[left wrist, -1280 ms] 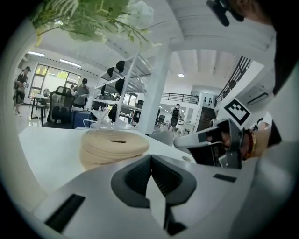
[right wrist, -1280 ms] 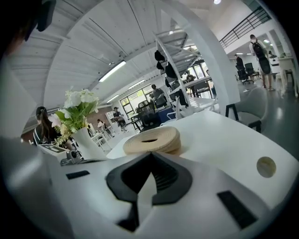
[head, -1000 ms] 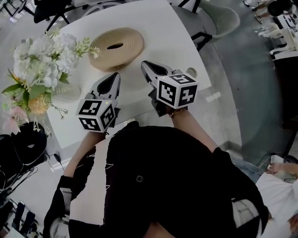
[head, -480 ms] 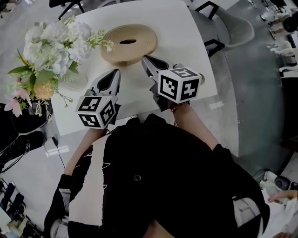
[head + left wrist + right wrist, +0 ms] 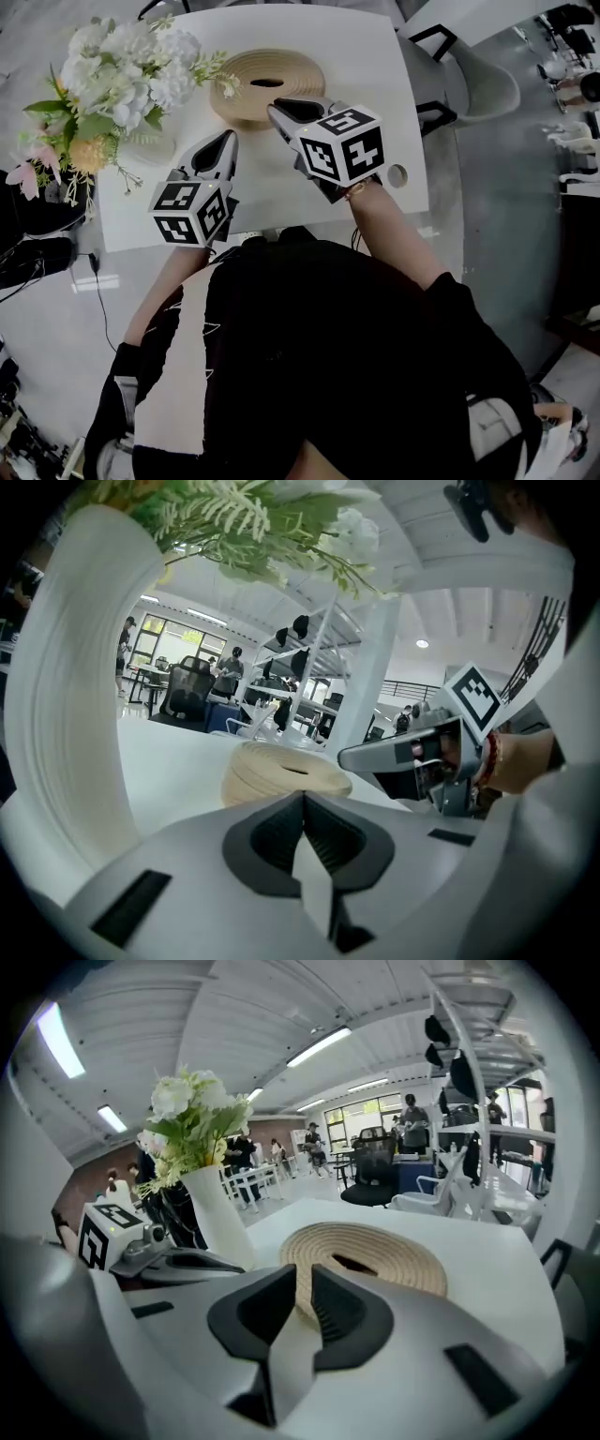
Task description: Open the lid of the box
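now the empty right tool [image 5: 274, 109] is opening near the woven box [image 5: 251, 66], the left tool [image 5: 225, 137] closed on nothing.

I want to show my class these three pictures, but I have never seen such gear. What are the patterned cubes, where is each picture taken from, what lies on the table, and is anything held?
A person holds a two-jaw gripper in each hand; the cubes are parts of those. One picture looks down from the person's head; the other two look along each gripper's jaws. On the white table stand a round woven box and a vase of flowers. The left gripper is shut and empty. The right gripper's jaws are opening near the box, holding nothing.
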`<control>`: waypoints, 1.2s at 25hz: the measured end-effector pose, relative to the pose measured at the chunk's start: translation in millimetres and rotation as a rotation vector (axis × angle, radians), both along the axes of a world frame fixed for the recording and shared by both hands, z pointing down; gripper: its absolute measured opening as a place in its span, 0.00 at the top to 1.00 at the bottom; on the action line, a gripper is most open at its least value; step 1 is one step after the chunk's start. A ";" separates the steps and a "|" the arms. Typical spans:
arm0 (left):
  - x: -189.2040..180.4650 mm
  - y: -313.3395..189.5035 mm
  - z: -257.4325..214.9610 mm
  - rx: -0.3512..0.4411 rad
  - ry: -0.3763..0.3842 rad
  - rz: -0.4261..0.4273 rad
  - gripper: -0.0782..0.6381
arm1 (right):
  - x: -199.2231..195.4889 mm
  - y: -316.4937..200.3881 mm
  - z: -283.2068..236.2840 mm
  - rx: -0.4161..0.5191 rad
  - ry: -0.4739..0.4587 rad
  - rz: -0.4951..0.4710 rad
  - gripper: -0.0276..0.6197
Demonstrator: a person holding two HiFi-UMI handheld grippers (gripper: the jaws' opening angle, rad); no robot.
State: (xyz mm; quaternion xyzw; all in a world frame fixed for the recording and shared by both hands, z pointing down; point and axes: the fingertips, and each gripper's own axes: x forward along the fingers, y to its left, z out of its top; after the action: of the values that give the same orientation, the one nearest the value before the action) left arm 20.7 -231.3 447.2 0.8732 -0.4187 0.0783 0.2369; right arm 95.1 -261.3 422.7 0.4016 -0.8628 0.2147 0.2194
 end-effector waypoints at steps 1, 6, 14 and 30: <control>-0.3 -0.3 -0.7 -0.001 0.000 -0.013 0.88 | -3.2 -1.2 1.4 -0.003 0.020 -0.034 0.86; -0.9 2.1 -3.8 -0.009 0.003 -0.069 0.88 | -14.6 -3.7 8.4 -0.010 0.090 -0.168 0.81; -14.6 10.7 -4.4 -0.011 -0.040 -0.154 0.88 | -29.3 1.0 25.8 0.023 0.237 -0.331 0.76; -34.4 15.6 -7.8 -0.001 -0.042 -0.228 0.88 | -39.8 -2.4 50.5 0.201 0.515 -0.467 0.77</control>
State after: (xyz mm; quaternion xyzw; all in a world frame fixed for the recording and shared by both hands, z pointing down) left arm -13.7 -215.7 439.4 0.8180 -0.5200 0.0693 0.2360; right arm 55.3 -263.7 473.2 0.2541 -0.8644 -0.0354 0.4323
